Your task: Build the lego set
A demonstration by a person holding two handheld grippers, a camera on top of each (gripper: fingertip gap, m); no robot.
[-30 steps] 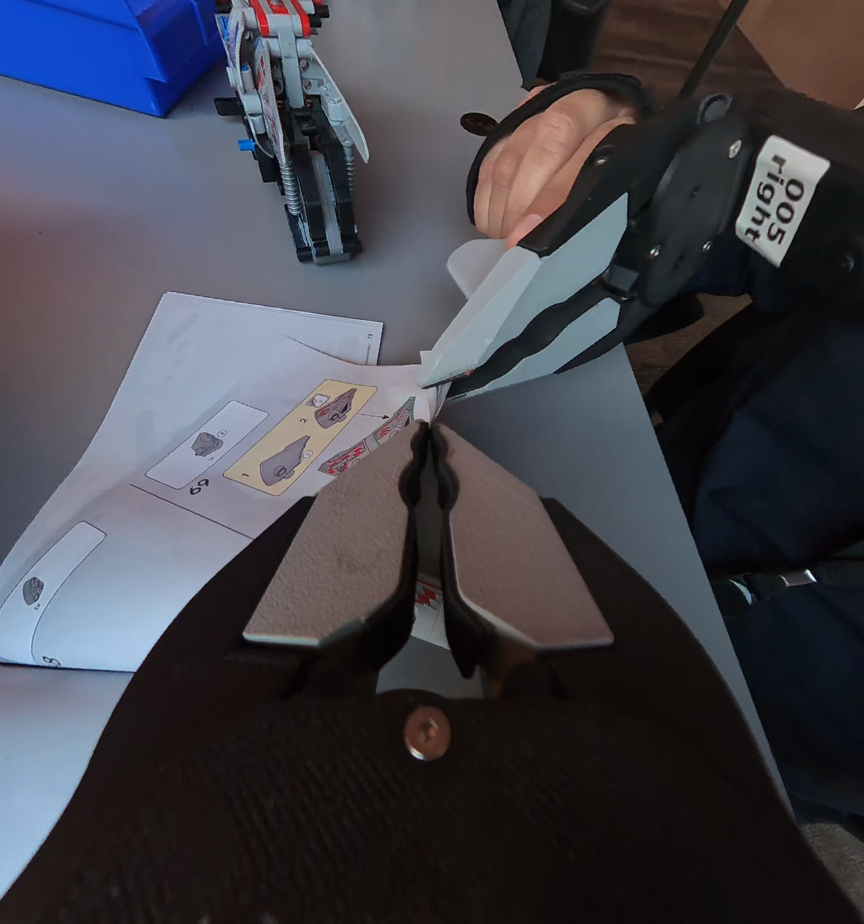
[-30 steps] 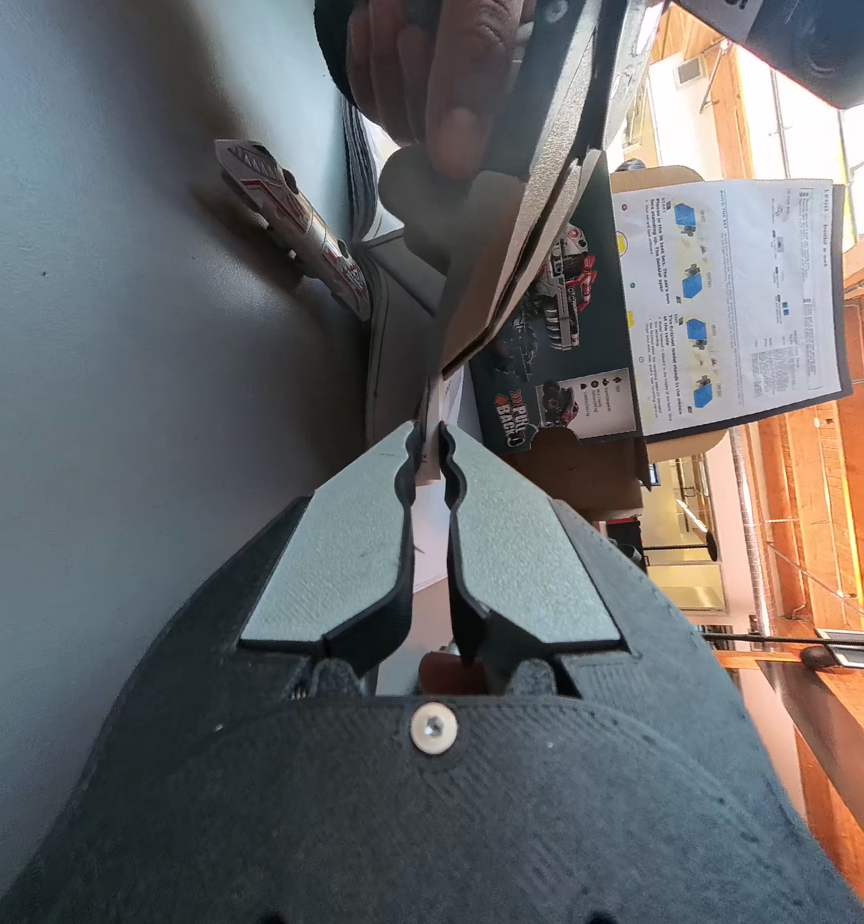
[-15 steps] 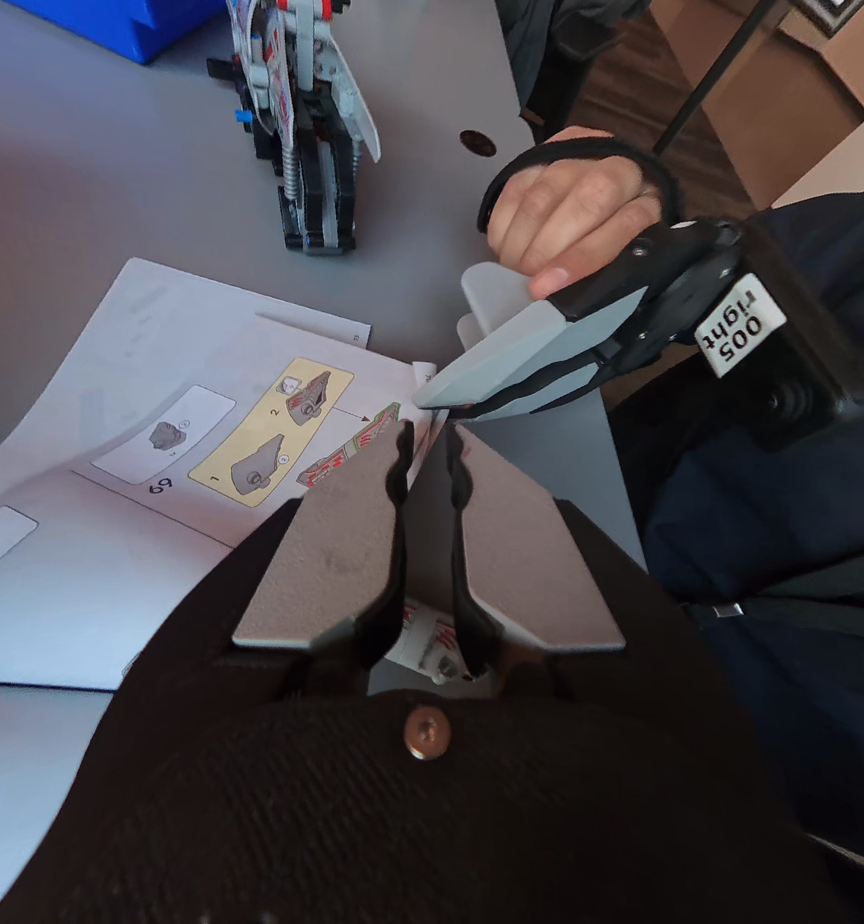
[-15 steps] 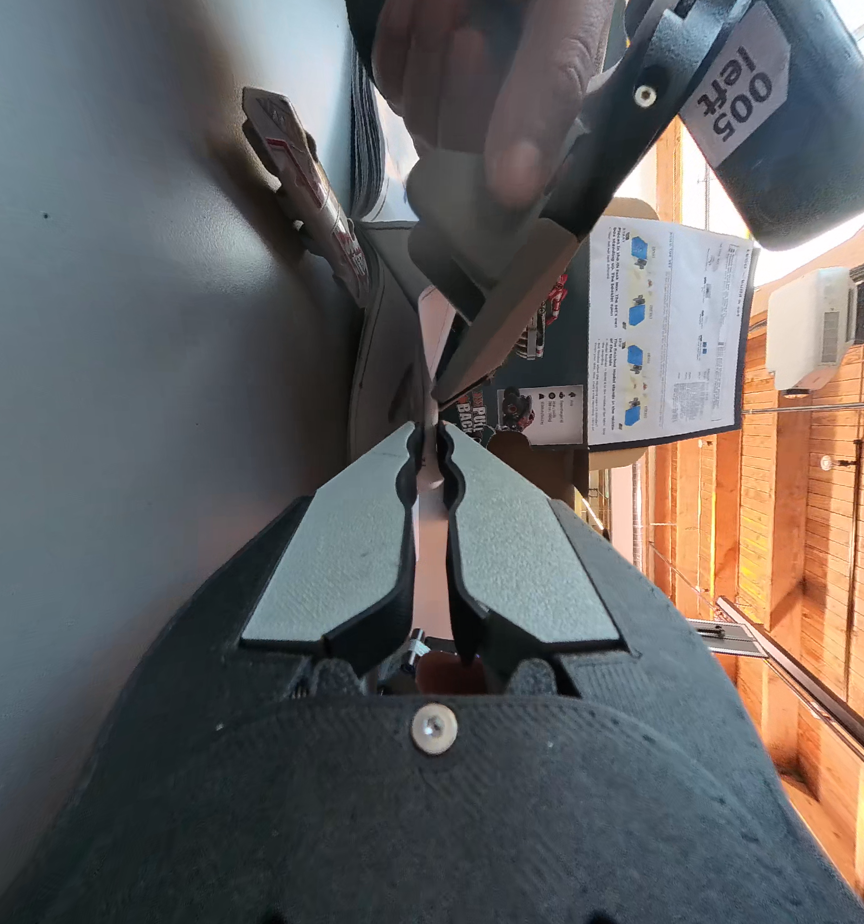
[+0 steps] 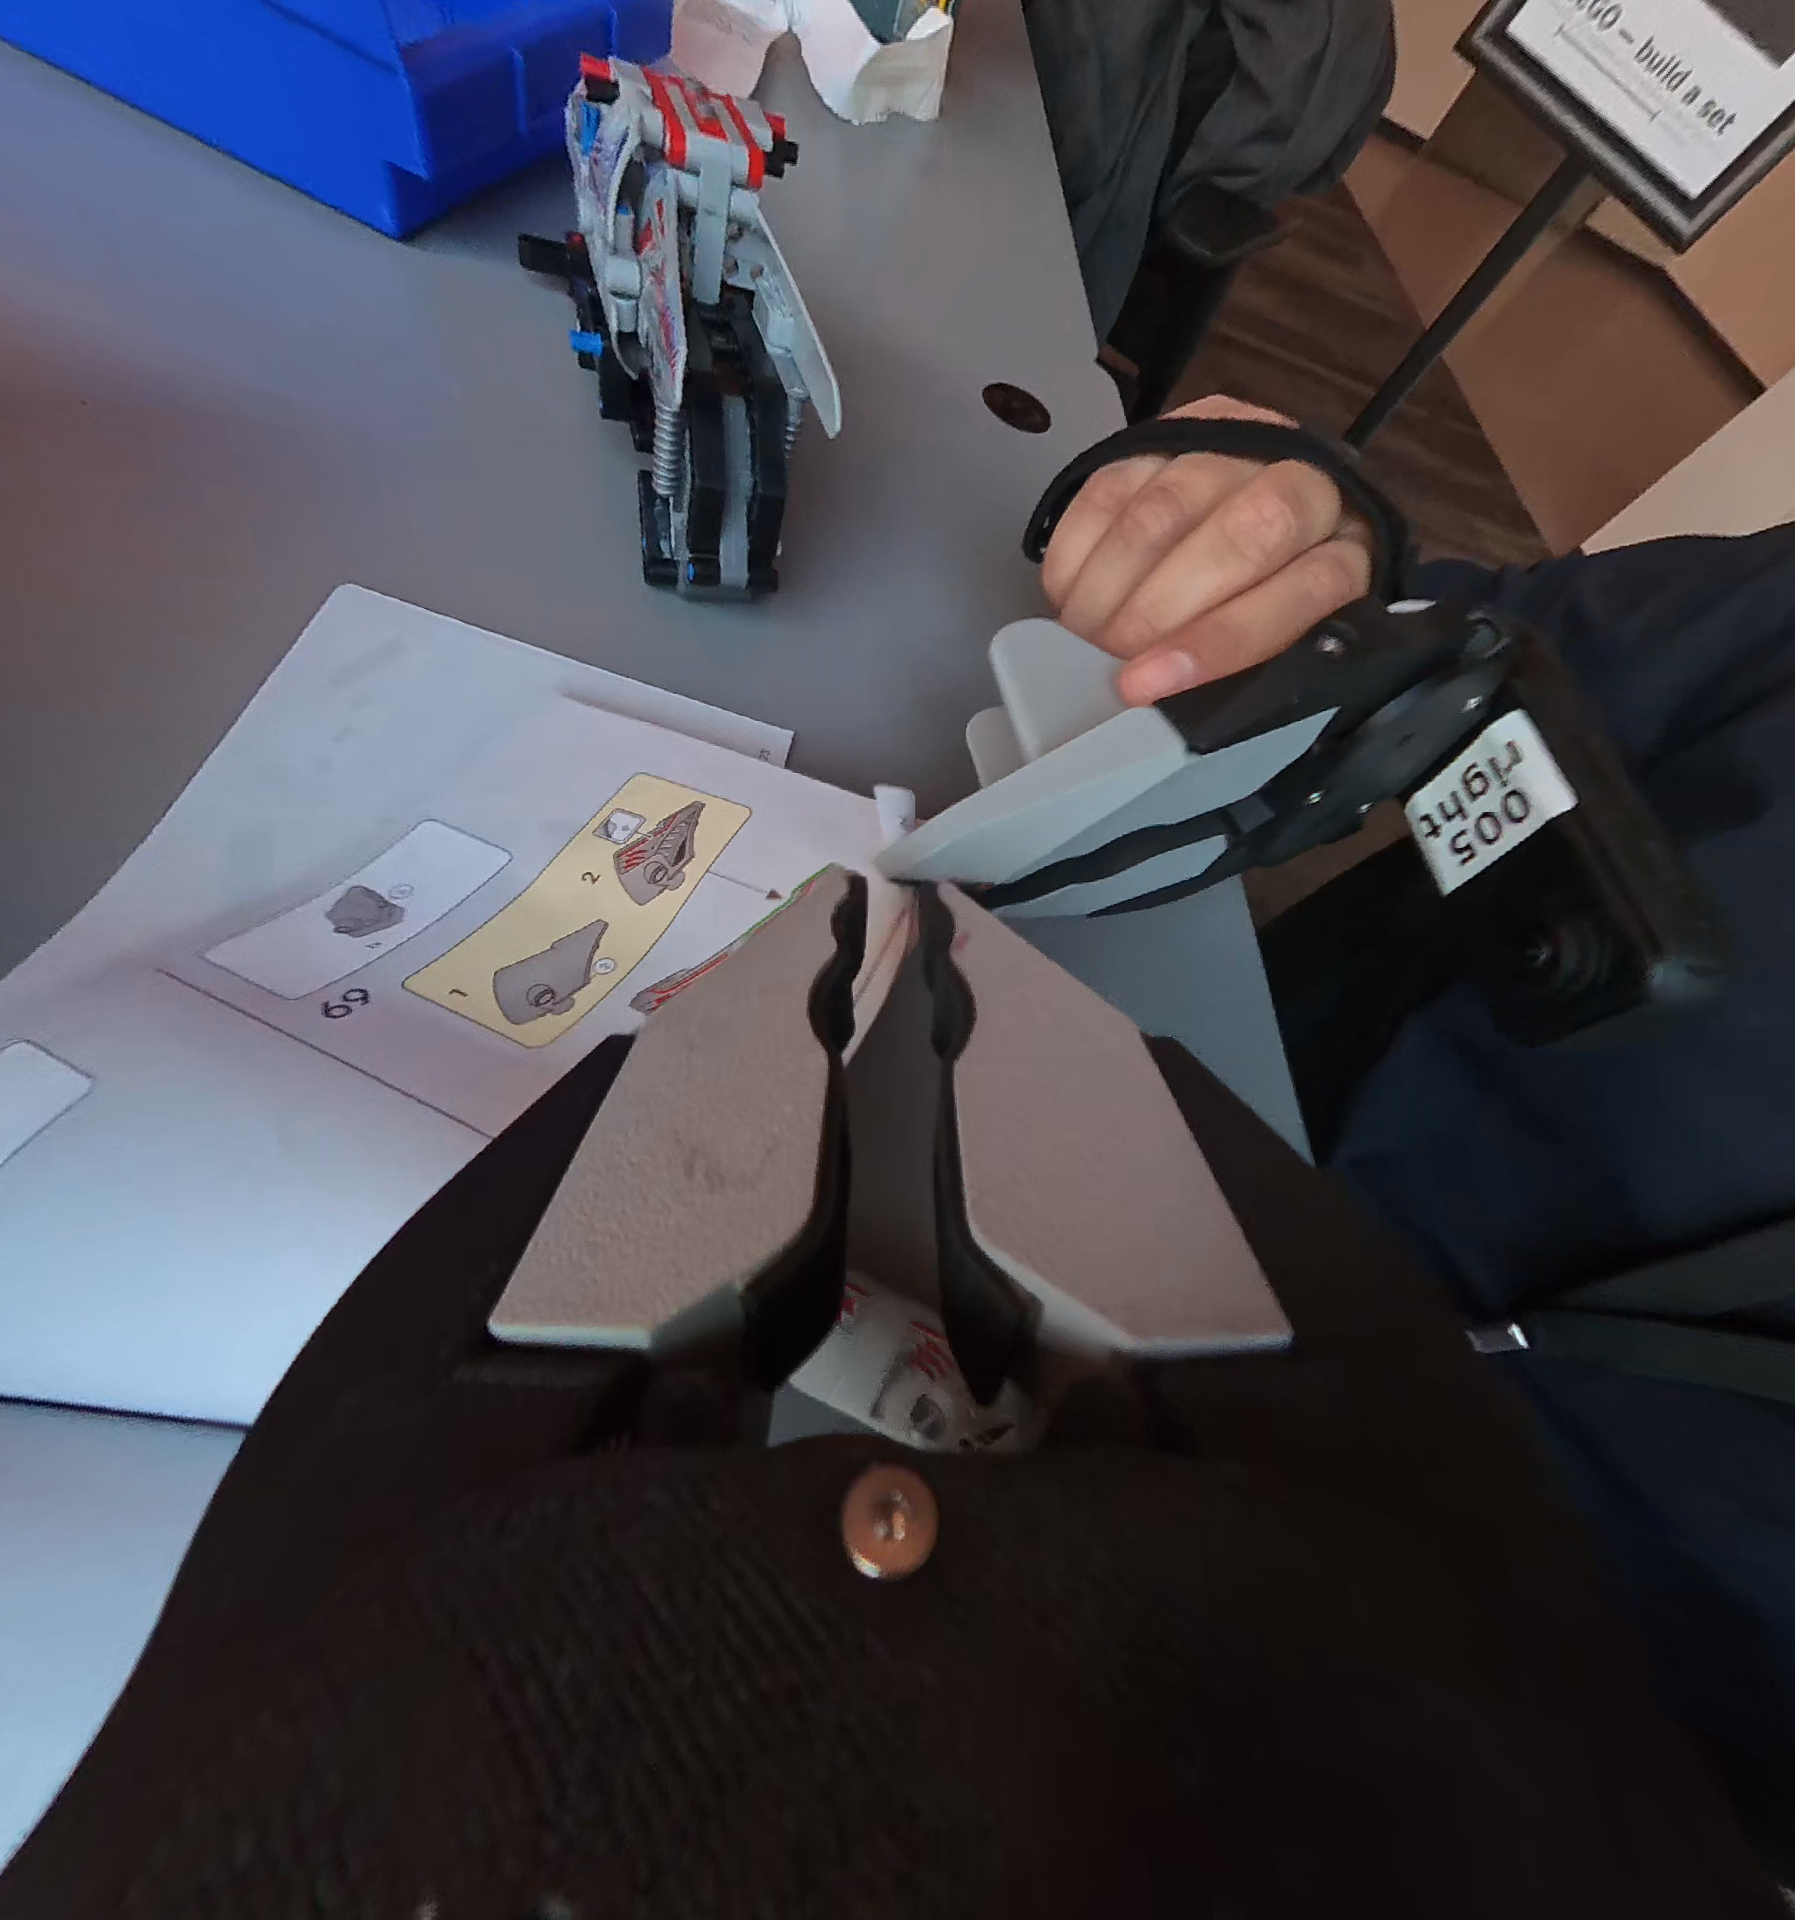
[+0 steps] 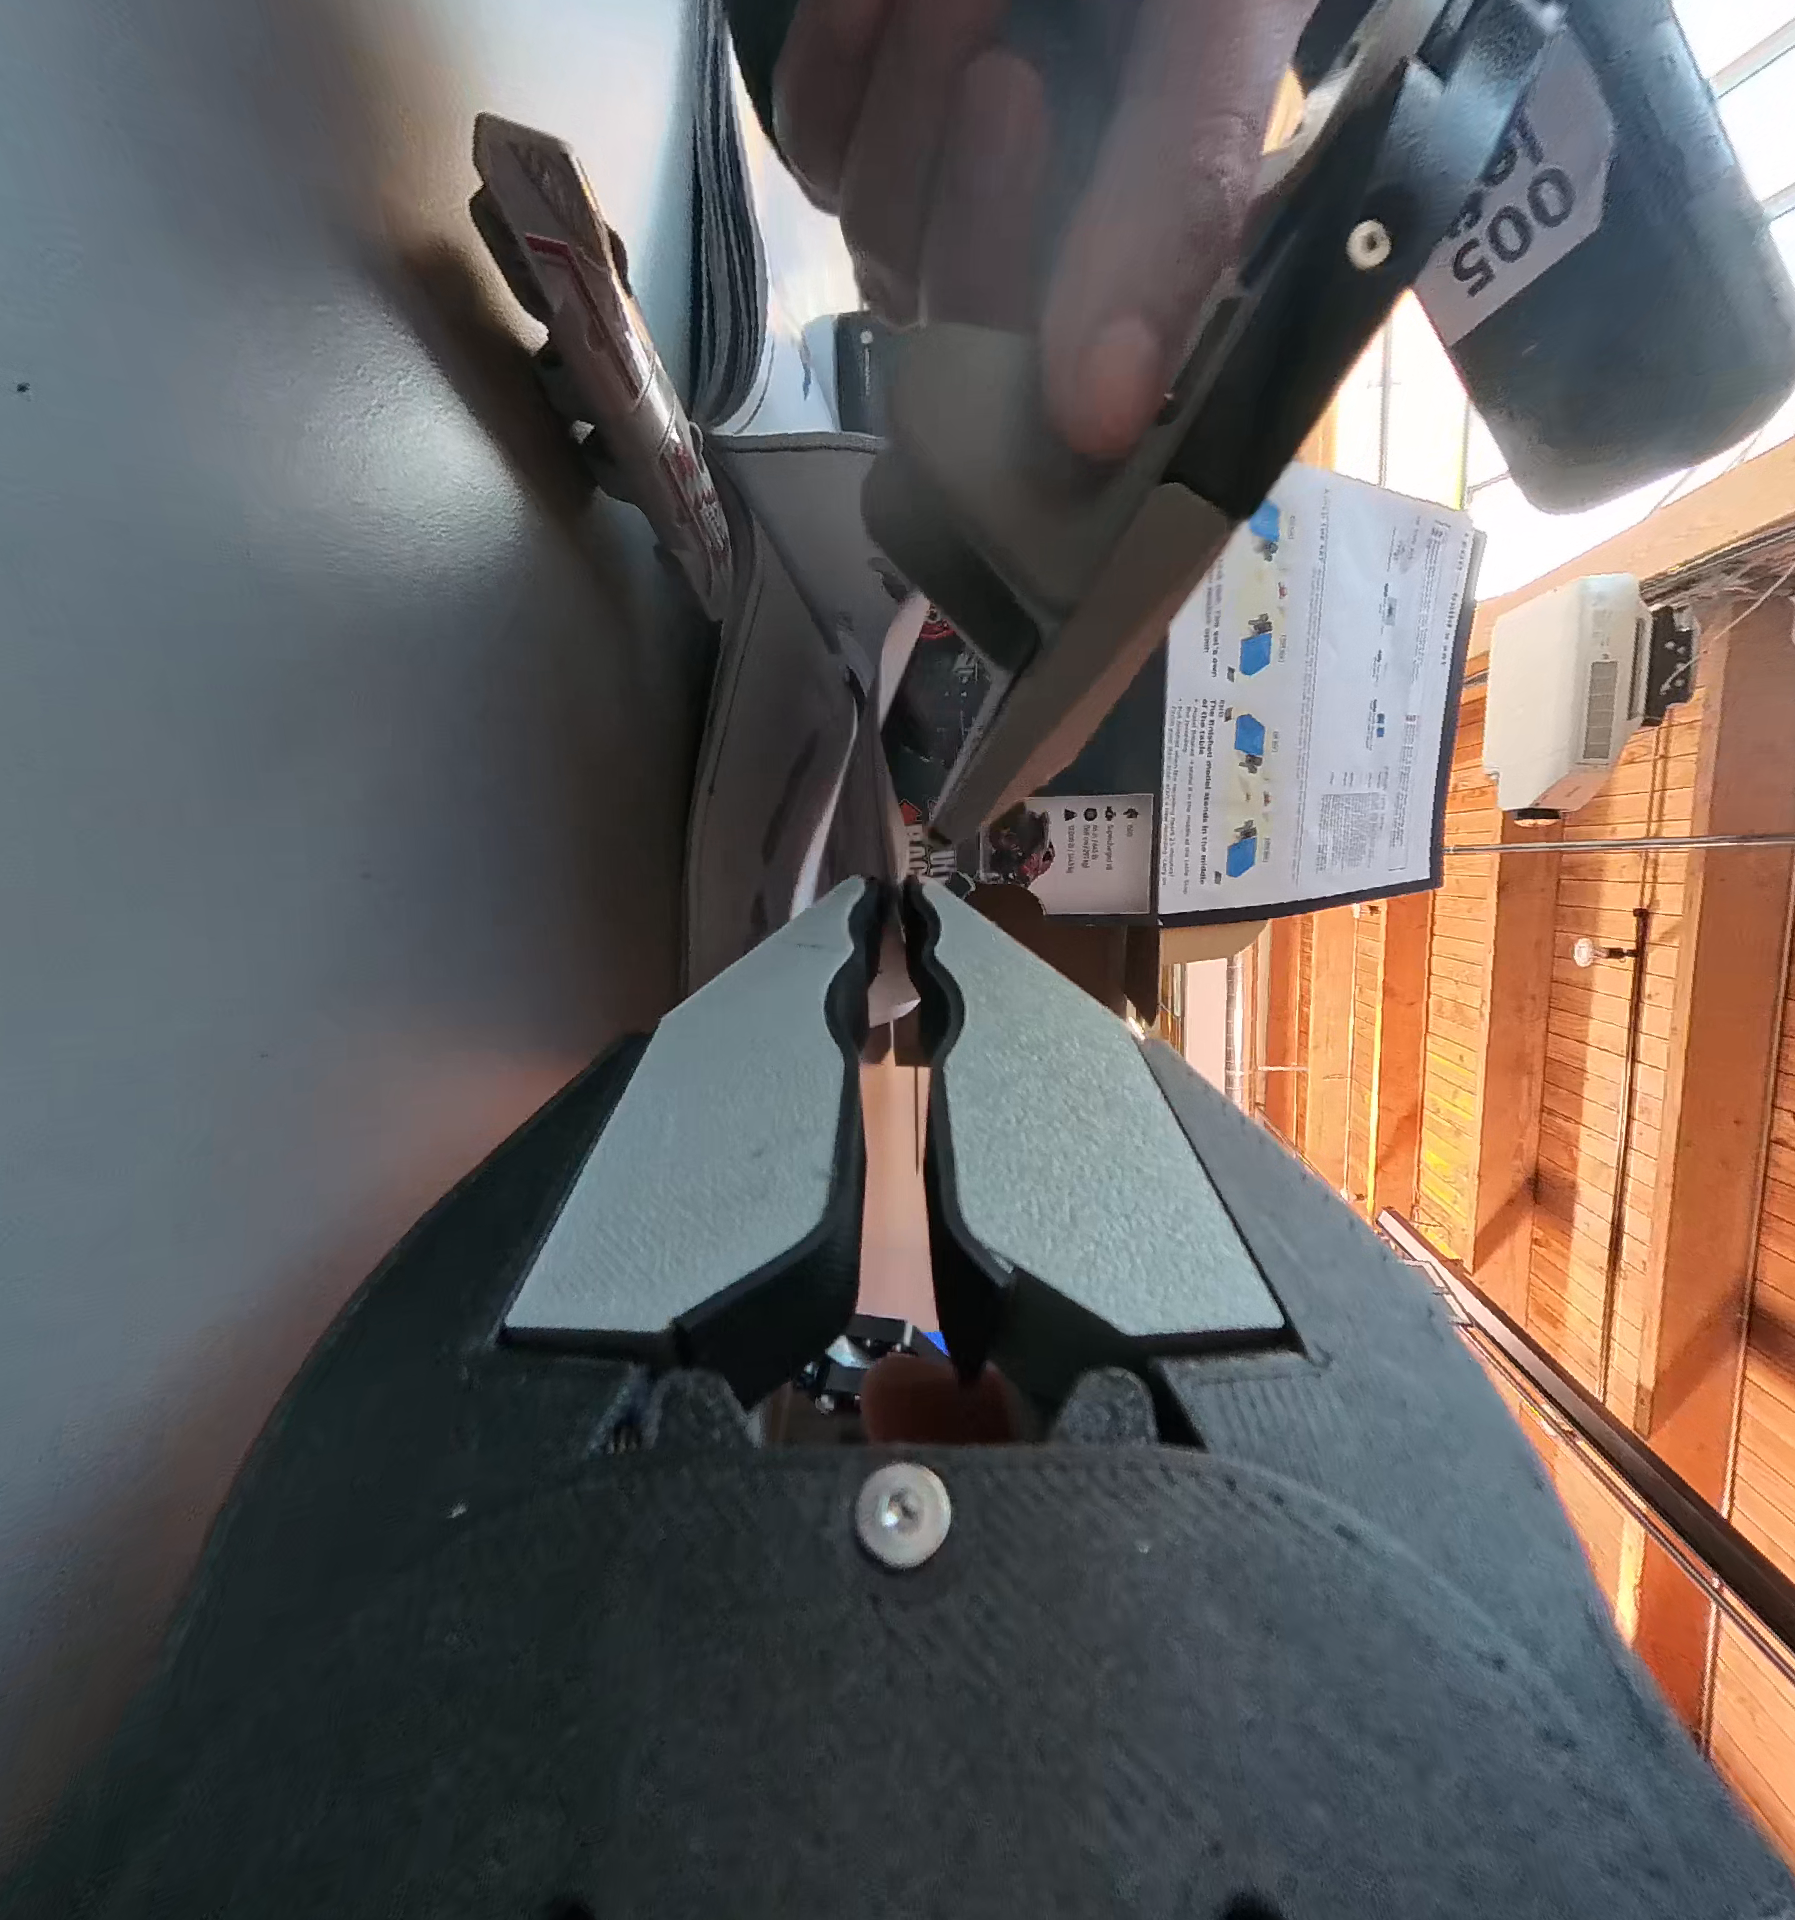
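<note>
Left wrist view: my left gripper (image 5: 885,899) has a narrow gap between its fingertips and nothing pinched there. It hangs over the right edge of the open instruction booklet (image 5: 280,997) on the grey table (image 5: 197,436). My right gripper (image 5: 898,862) comes in from the right, fingers pressed together on a small white strip (image 5: 891,808), its tip almost meeting mine. Part-built lego model (image 5: 701,343) stands farther off, beyond the booklet; blue bin (image 5: 280,94) at far left

Right wrist view: scene is turned sideways. Right gripper's fingertips are nearly together, clamped on a thin pale sheet, the same white strip I think. Left gripper (image 6: 940,831) points in from above, fingertip close to mine. Model lies on the table, upper left
</note>
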